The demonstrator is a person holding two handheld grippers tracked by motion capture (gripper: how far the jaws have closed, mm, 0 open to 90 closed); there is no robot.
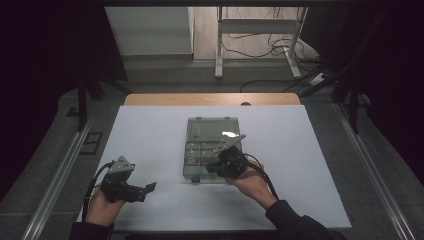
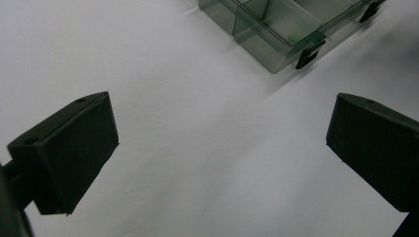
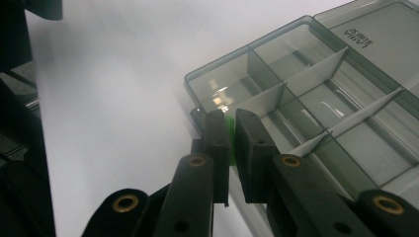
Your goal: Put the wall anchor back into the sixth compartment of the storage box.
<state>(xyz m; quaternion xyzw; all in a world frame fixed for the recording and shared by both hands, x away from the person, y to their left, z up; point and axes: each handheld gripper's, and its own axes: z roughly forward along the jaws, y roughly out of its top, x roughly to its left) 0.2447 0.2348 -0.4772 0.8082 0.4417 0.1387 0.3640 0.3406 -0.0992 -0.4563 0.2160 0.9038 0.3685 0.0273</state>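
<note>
Lid lettering on the smoky clear compartment box (image 3: 316, 94), upper right of the right gripper view, too small to read; my right gripper (image 3: 231, 136) nearly shut on a small green piece (image 3: 230, 129) at its near compartment; my left gripper (image 2: 217, 148) wide open, holding nothing, over white table (image 2: 197, 148).

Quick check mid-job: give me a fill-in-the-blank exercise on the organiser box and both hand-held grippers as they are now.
1. The lid of the clear compartment box lies ____.
2. The right hand-held gripper pinches a small ____-coloured item above the box's compartments.
3. The left hand-held gripper has its jaws ____, with nothing between them.
4. The box rests on a ____ table.

Missing words: open; green; open; white
</note>
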